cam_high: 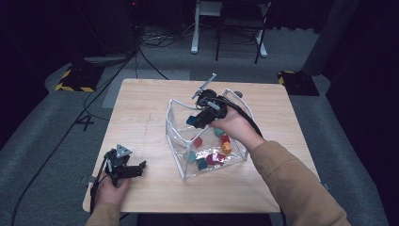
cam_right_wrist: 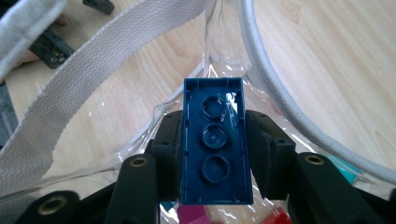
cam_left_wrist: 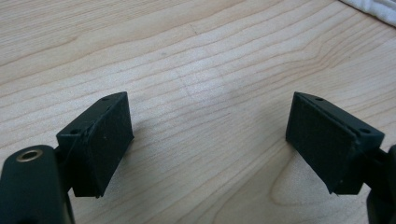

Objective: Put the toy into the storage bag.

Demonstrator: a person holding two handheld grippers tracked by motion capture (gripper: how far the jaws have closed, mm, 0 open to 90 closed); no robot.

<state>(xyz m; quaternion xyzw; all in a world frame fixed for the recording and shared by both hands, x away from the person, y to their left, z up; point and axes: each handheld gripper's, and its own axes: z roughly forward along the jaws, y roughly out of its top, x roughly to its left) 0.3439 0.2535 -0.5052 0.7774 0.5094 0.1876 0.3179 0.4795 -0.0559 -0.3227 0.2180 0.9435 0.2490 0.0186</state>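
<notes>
Right tool (cam_right_wrist: 214, 154) clamping blue brick (cam_right_wrist: 215, 140), inside clear bag (cam_high: 176, 136)

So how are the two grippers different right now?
The right gripper is shut on a blue brick; the left gripper is open and holds nothing. The right one is inside the clear bag; the left one sits low over bare table, apart from the bag. Both have black jaws.

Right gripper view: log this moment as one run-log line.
right gripper: shut on dark blue brick, underside up | clear bag: open, bricks inside | left gripper: open over table
</notes>
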